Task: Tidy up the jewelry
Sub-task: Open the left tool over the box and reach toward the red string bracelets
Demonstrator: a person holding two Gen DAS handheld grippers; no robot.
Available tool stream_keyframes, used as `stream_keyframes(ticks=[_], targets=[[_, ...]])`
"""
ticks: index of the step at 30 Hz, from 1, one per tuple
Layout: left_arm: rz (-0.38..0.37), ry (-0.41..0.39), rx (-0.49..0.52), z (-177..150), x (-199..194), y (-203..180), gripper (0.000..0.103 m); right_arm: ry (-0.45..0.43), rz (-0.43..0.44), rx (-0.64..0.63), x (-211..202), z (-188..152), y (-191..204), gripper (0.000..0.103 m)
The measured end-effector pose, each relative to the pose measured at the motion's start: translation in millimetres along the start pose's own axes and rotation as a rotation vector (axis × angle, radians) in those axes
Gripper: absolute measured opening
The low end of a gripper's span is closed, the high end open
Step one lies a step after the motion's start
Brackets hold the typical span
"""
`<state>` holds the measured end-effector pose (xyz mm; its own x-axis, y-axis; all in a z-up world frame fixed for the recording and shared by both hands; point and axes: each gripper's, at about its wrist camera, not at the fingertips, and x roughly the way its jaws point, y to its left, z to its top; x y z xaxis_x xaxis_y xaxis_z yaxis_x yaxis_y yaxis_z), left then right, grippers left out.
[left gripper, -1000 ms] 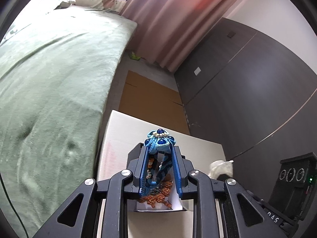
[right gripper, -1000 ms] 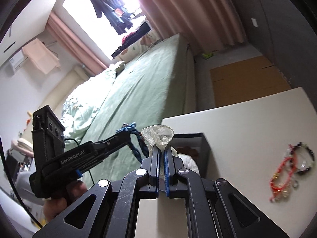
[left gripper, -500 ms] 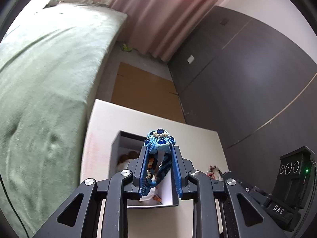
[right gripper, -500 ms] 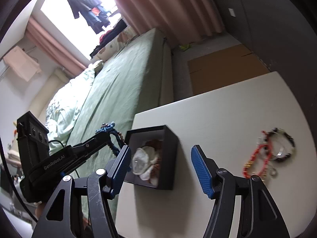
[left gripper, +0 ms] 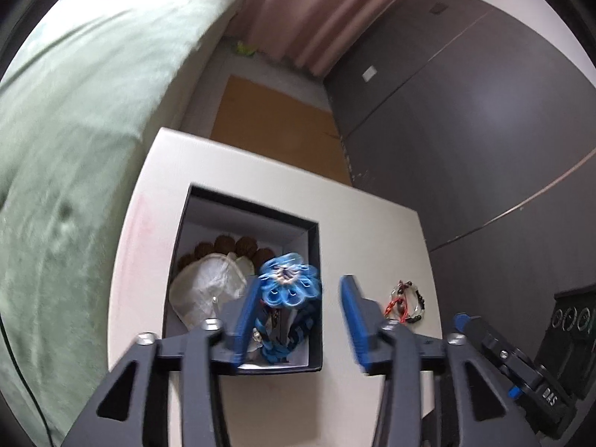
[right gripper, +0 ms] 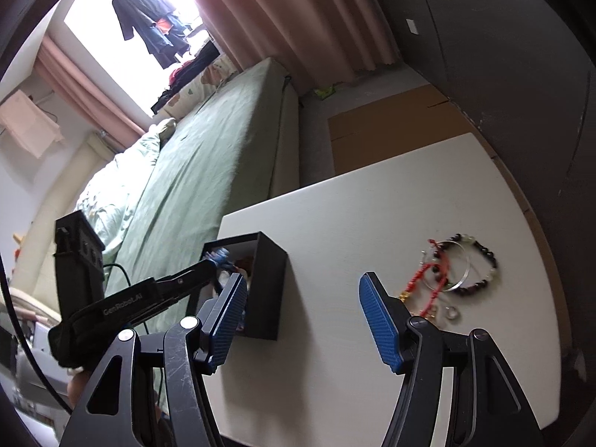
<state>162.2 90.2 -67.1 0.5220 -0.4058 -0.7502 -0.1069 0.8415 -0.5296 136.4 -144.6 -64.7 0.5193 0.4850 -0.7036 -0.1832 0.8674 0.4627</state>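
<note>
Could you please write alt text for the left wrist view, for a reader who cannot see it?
The left gripper, its blue-padded jaws apart, hangs over an open black square box on a white table; a blue braided flower bracelet sits between the jaws. A white fabric pouch lies inside the box, and a small pile of beaded bracelets lies right of it.

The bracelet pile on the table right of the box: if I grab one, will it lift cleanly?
Probably not. In the bracelet pile the strands overlap, so one may drag others along. The red bead string looks floppy and would likely droop. The thin silver bangle looks stiff and might slip from the right gripper.
</note>
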Motion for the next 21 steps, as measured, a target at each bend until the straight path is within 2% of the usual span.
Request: stream_keyframes(ticks=[10,17,21], targets=[[0.007,-0.010,0.013,-3,3,-12,0.054,-0.027,-0.036,0.016,-26,-3,-29,0.064],[-0.029,-0.004,0.091,-12,15,-48,0.054,-0.051,-0.069,0.099,-47,-4,-66,0.064],[-0.022,0.016,0.155,-23,28,-72,0.054,-0.047,-0.095,0.145,-52,-5,-81,0.064]])
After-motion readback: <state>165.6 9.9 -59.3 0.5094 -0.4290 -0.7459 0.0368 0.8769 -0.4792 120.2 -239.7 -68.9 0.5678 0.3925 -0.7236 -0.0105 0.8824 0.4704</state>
